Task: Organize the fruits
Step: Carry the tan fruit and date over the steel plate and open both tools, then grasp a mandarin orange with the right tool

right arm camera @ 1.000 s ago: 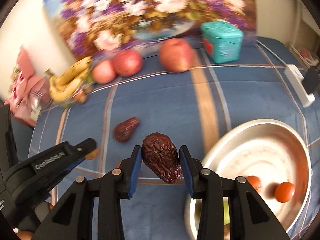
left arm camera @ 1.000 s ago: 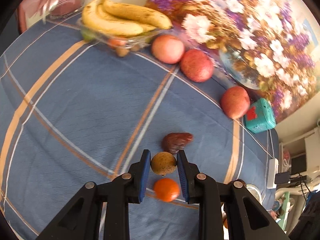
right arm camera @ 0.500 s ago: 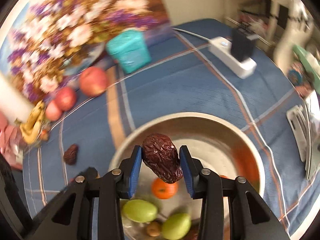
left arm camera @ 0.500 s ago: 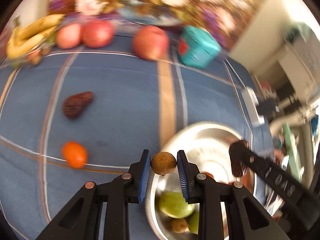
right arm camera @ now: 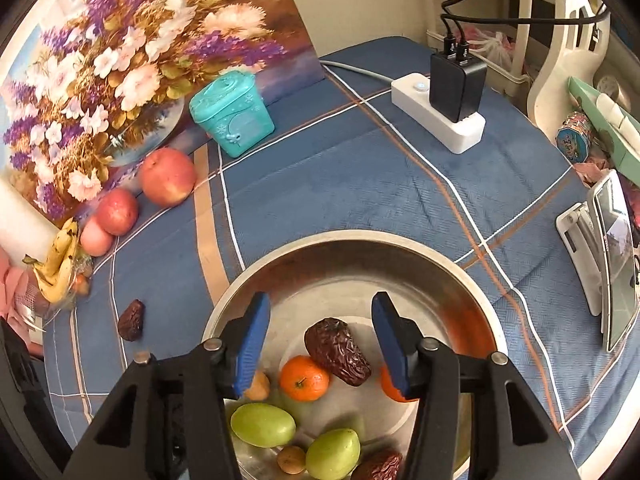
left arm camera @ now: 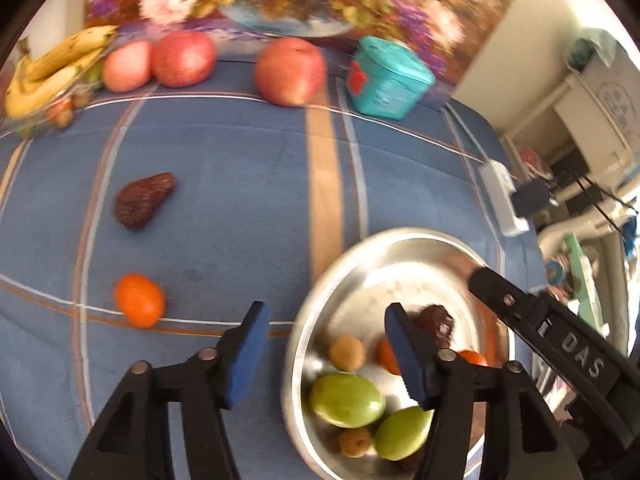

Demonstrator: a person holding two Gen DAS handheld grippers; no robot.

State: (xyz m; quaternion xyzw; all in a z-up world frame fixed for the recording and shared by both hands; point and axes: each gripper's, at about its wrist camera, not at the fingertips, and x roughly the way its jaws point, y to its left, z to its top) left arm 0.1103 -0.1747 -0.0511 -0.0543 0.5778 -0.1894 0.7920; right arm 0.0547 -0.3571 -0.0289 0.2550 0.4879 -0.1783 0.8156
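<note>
A steel bowl holds green fruits, small oranges, brown longans and dates. My left gripper is open over the bowl's left rim; the brown longan lies in the bowl below it. My right gripper is open above the bowl; the dark date sits just under it, on an orange. Another date and a small orange lie on the blue cloth to the left.
Three apples, bananas and a teal box stand along the back by a flower painting. A white power strip with a black charger is at the back right. A phone stand is at the right edge.
Both grippers have opened over the bowl. The left one let go of the longan and the right one let go of the date; both fruits now lie in the bowl.
</note>
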